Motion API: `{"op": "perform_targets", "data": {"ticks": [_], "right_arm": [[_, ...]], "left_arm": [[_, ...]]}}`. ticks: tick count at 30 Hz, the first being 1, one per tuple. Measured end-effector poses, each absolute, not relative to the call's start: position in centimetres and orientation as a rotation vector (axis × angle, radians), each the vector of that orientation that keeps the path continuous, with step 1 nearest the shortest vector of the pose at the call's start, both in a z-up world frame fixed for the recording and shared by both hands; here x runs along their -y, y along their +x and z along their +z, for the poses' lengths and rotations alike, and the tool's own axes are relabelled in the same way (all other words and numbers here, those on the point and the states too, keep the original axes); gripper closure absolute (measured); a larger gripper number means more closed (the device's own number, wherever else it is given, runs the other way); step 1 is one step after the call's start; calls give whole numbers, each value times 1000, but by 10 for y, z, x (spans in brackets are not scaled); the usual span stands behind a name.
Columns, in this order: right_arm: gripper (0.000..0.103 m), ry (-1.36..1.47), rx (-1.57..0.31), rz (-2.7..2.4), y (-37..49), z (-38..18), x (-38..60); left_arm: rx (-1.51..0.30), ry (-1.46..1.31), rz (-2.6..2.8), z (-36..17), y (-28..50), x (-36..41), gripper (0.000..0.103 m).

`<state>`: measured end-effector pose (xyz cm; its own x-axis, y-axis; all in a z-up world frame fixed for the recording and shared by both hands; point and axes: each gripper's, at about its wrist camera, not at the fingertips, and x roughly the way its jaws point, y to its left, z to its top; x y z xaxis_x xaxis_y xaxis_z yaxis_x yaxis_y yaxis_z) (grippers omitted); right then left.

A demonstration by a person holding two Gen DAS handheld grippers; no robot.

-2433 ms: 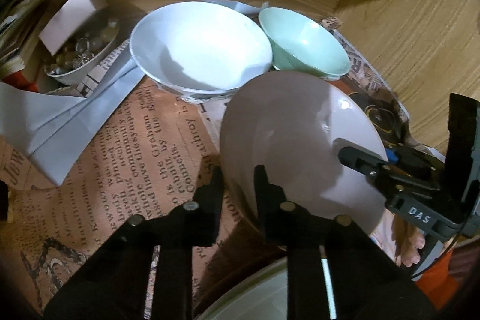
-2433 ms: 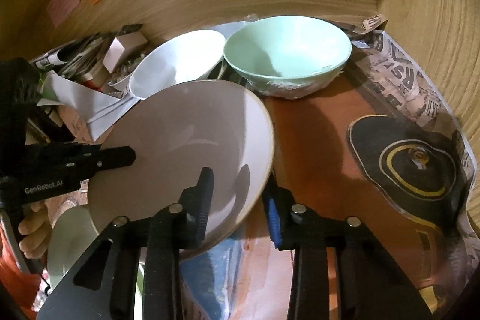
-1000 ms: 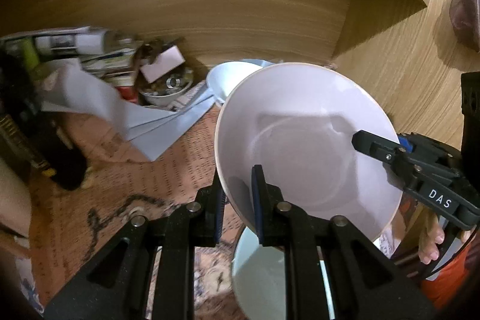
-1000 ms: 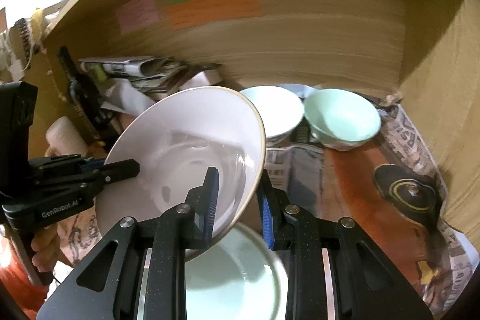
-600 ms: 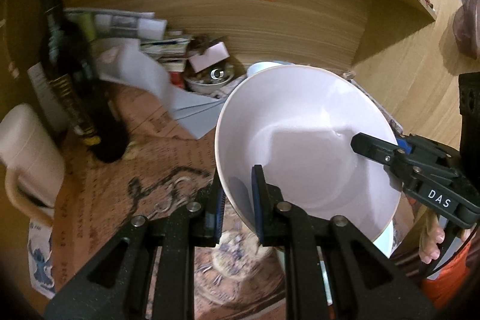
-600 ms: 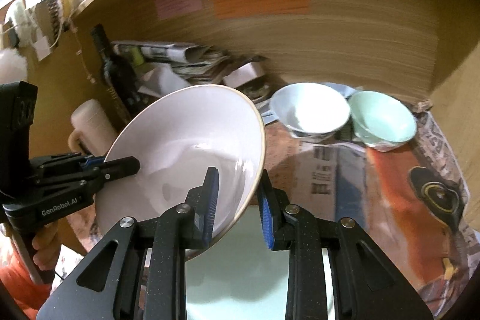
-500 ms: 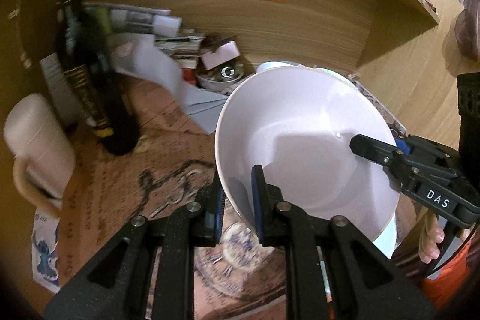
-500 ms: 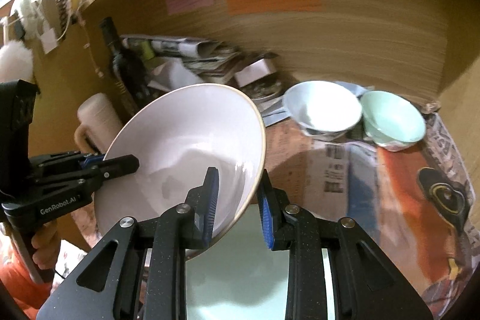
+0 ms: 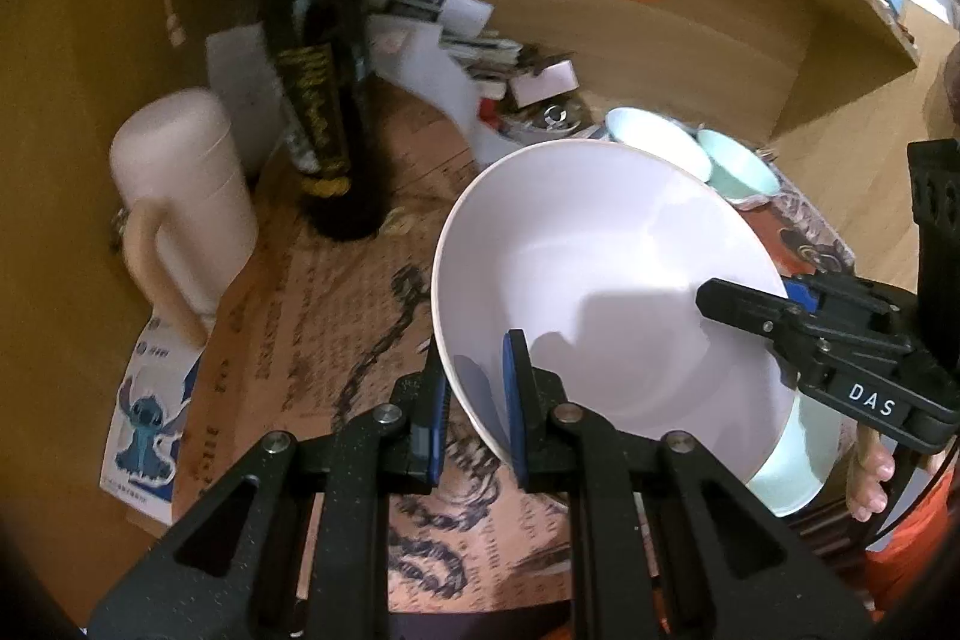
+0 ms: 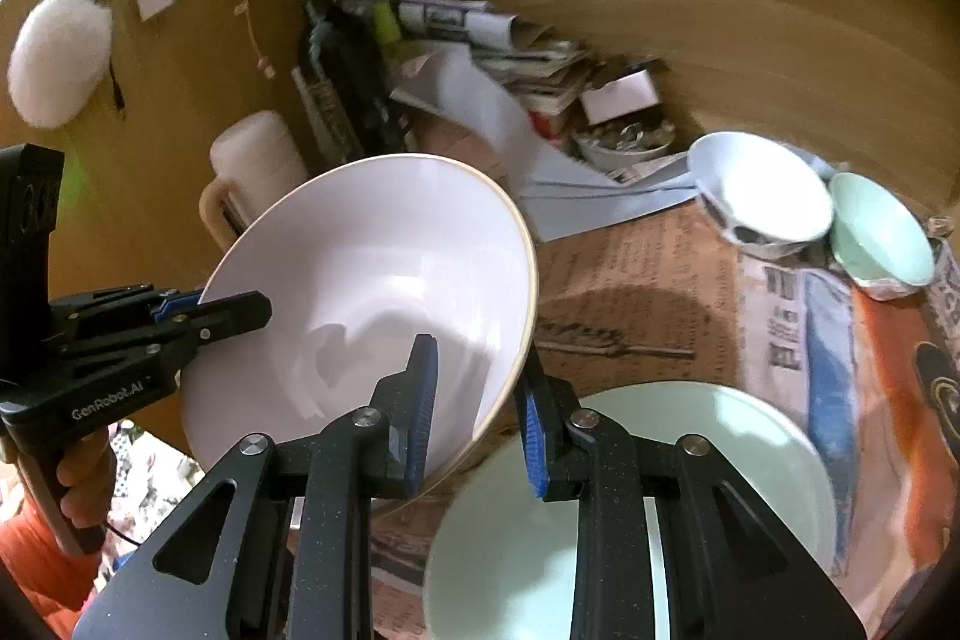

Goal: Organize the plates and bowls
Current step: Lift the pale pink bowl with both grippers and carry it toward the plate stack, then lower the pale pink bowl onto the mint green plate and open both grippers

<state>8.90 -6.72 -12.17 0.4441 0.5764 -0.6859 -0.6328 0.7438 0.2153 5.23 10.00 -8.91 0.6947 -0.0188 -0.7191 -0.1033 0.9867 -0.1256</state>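
**Both grippers clamp the wide white bowl by opposite rims**

We hold a wide, shallow white ceramic bowl (image 9: 606, 280) off the surface, tilted, with its open face towards both cameras. In the left wrist view our left gripper (image 9: 474, 400) is clenched on the bowl's lower-left rim: one blue-padded finger sits inside the bowl, the other outside, and the wall is pinched between them. In the right wrist view our right gripper (image 10: 477, 406) grasps the lower-right rim the same way, with the thin edge running up between the two pads. Each gripper shows in the other's view, biting the far side of the bowl.

Below the bowl, at the lower centre of the right wrist view, lies a pale green round plate (image 10: 648, 496) on newspaper sheets (image 10: 660, 292). At the right of that frame stand a smaller white bowl (image 10: 759, 187) and a mint green bowl (image 10: 882, 226), just beside each other. At the upper left stand a dark glass bottle (image 9: 318, 58) and a cream mug with a handle (image 9: 180, 196).
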Motion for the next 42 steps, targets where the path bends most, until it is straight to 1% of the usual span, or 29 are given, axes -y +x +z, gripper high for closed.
{"op": "perform_targets", "data": {"ticks": [19,34,37,39,41,42], "right_arm": [[80,-186,-959,765,96,-163,29],[79,-212,-952,776,99,-166,29],[79,-194,-928,774,99,-158,37],[77,-167,-908,778,101,-149,45],[72,-141,-881,773,103,-139,55],[70,-131,-862,765,103,-134,60]], "left_arm": [[-904,-206,94,-133,50,-126,87],[-891,-184,95,-140,52,-127,85],[-854,-138,145,-132,48,-125,84],[-828,-119,152,-125,46,-124,81],[-799,-113,149,-116,43,-123,71],[-781,-106,152,-112,42,-121,68]]}}
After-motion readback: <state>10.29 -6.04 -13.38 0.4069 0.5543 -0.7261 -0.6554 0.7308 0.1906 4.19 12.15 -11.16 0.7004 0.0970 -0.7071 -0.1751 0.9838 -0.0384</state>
